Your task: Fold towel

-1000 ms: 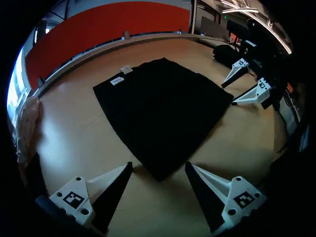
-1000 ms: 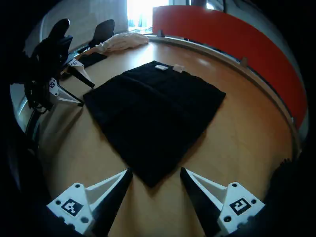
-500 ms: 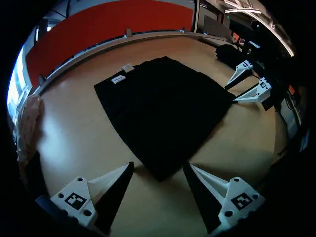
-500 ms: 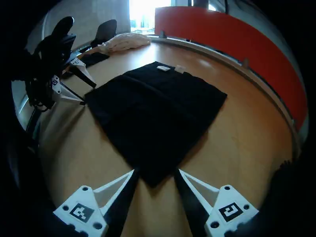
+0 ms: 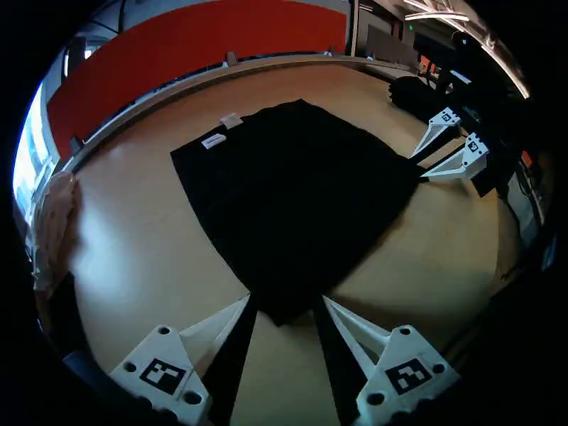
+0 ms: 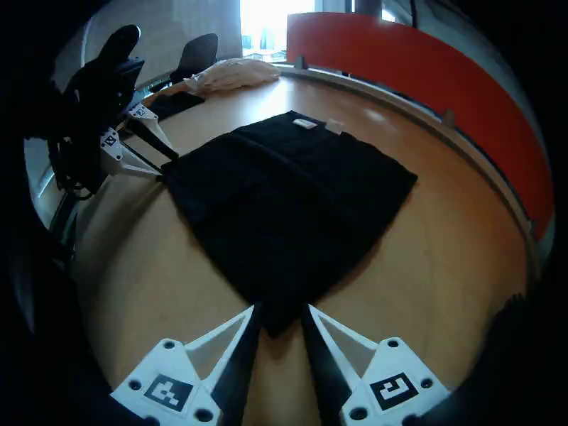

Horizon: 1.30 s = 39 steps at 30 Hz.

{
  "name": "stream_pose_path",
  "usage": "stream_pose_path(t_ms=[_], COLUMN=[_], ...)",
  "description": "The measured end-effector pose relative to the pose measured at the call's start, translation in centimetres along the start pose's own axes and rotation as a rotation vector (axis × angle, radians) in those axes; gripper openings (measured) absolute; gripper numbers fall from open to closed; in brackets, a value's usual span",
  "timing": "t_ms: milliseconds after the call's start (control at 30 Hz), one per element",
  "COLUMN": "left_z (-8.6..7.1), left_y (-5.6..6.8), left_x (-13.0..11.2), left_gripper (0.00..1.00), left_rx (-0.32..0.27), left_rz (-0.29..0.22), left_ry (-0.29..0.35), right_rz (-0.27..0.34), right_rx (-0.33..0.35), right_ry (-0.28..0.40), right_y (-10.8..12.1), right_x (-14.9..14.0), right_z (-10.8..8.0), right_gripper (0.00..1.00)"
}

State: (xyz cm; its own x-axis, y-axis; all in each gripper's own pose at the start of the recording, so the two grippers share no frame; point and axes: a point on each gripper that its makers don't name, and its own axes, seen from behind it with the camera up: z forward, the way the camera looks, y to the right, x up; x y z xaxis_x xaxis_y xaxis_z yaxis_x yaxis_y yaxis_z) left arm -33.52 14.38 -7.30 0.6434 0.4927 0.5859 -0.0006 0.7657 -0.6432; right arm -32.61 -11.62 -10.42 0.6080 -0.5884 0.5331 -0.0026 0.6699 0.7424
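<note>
Lying flat and black on the wooden table [image 5: 135, 234], the towel [image 5: 298, 192] has not shifted since a second ago; what has changed is the grippers. The left gripper [image 5: 282, 304] has moved in on the towel's near corner in the left gripper view. Its fingers, wide apart a second ago, are now narrowed with that corner between them, though whether they already pinch the cloth cannot be told. The right gripper [image 6: 280, 309] has done the same at the corner nearest it in the right gripper view, its fingers drawn closer still, cloth tip between them, grip likewise uncertain. That view also shows the left gripper's tips reaching the towel's left corner, where earlier they stood just off it. Two white tags [image 5: 212, 141] lie at the towel's far edge, and a red panel [image 5: 199, 42] runs beyond it.
</note>
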Motion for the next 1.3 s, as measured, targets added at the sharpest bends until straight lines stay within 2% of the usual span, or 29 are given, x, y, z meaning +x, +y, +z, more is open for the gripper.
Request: stream_pose_path(t_ms=[100, 233, 367, 567, 867, 1167, 1300], left_z=[0.0, 0.0, 0.1, -0.1, -0.7, -2.4, -3.4], left_y=[0.1, 0.2, 0.5, 0.6, 0.6, 0.2, 0.2], left_x=[0.0, 0.0, 0.0, 0.0, 0.4, 1.9, 2.7], left_gripper=[0.51, 0.25, 0.16, 0.14, 0.13, 0.13, 0.13], left_rx=[0.003, 0.01, 0.012, 0.008, 0.011, 0.03, 0.029], left_rz=[-0.003, -0.014, -0.018, -0.043, -0.074, -0.086, -0.106], left_ry=[-0.001, -0.005, -0.007, -0.008, -0.009, 0.003, 0.005], right_rz=[0.004, 0.015, 0.028, 0.027, 0.029, 0.021, 0.019], right_rx=[-0.002, -0.004, -0.006, -0.009, -0.012, -0.028, -0.038], right_ry=[-0.001, -0.003, -0.005, 0.017, 0.038, 0.077, 0.1], right_y=[0.0, 0.0, 0.0, 0.0, 0.1, 0.1, 0.2], right_x=[0.0, -0.1, -0.1, 0.3, 1.0, 2.9, 4.0], right_z=[0.1, 0.2, 0.2, 0.0, -0.5, -2.0, -3.0], right_gripper=[0.27, 0.24, 0.2, 0.17, 0.17, 0.17, 0.16])
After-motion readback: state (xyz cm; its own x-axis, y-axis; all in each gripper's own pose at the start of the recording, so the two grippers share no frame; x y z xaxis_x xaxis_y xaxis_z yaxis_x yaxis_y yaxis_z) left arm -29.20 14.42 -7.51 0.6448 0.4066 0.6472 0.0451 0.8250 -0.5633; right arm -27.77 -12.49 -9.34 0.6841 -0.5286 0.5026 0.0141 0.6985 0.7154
